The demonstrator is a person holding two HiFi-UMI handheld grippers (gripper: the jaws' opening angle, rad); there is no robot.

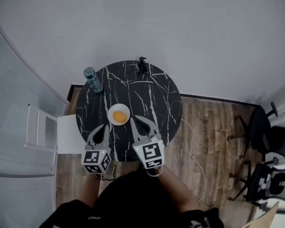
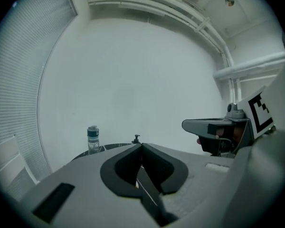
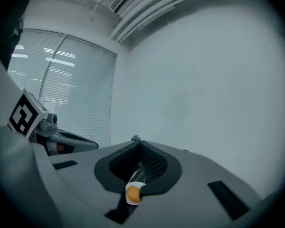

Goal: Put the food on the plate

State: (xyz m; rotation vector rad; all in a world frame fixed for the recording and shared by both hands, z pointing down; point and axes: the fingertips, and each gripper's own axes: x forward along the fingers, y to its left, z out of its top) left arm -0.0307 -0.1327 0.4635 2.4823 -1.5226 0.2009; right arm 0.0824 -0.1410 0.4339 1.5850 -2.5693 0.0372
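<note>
A white plate point(image 1: 125, 109) lies on the near part of the round black marble table point(image 1: 152, 99), with an orange piece of food point(image 1: 119, 116) on it. My left gripper point(image 1: 105, 127) hovers over the table's near edge, just left of the plate, shut and with nothing in it. On the plate's right, my right gripper point(image 1: 135, 121) is shut and empty too. In the left gripper view the jaws point(image 2: 141, 146) meet at their tips. The right gripper point(image 3: 135, 140) view shows the food point(image 3: 132, 194) on the plate through the hollow behind its closed tips.
A water bottle point(image 1: 92, 80) stands at the table's far left edge, and a small black object point(image 1: 142, 65) at the far edge. A white chair point(image 1: 42, 132) is to the left. Black office chairs point(image 1: 261, 127) and a floor cable point(image 1: 197, 161) are to the right.
</note>
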